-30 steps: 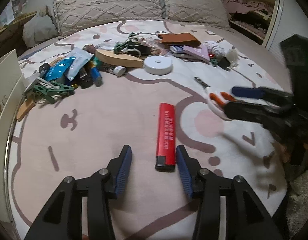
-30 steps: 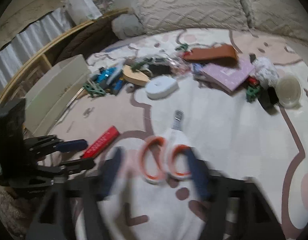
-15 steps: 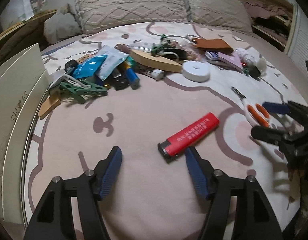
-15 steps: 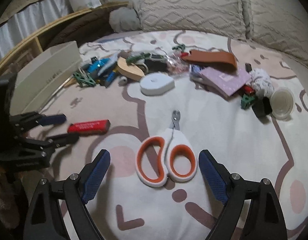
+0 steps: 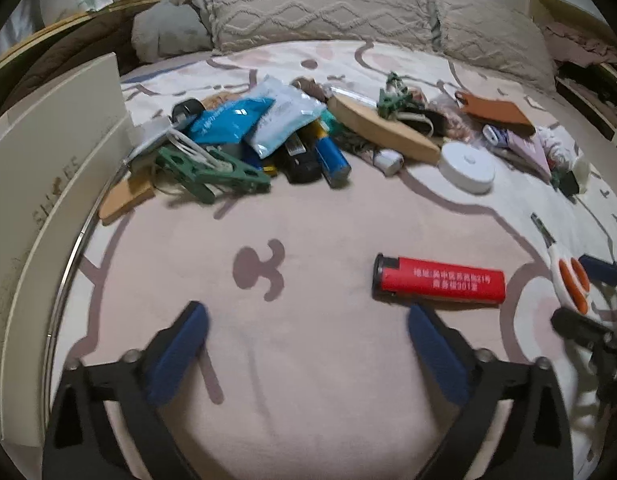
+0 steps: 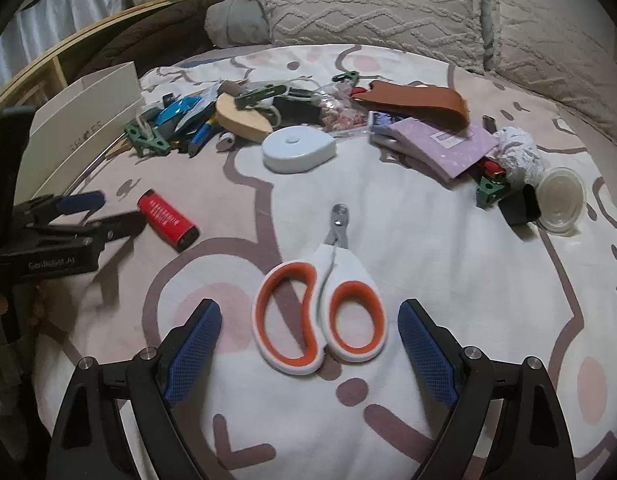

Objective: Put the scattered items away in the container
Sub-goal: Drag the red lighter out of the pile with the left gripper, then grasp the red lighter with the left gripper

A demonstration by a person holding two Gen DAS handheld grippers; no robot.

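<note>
A red lighter (image 5: pixel 438 280) lies crosswise on the bedspread, just past the right fingertip of my left gripper (image 5: pixel 308 344). That gripper's jaws are opening wide with nothing between them. White scissors with orange handle loops (image 6: pixel 320 312) lie flat, their handles between the blue pads of my right gripper (image 6: pixel 308 336), which is open and not touching them. The right wrist view also shows the lighter (image 6: pixel 168 220) beside my left gripper (image 6: pixel 122 210). A white cardboard box (image 5: pixel 48 200) stands along the left edge of the bed.
Farther back lies a heap of clutter: a green clip (image 5: pixel 212 172), blue packets (image 5: pixel 228 124), a wooden piece (image 5: pixel 380 132), a white round disc (image 6: pixel 298 150), a brown case (image 6: pixel 416 100), a purple notebook (image 6: pixel 440 144) and a clear cup (image 6: pixel 560 200). Pillows (image 6: pixel 372 4) close the far side.
My left gripper's jaws have spread wide, and the lighter, once lengthwise between them, now lies crosswise off the right fingertip. The right gripper's view steadied, with the scissors nearer its fingers.
</note>
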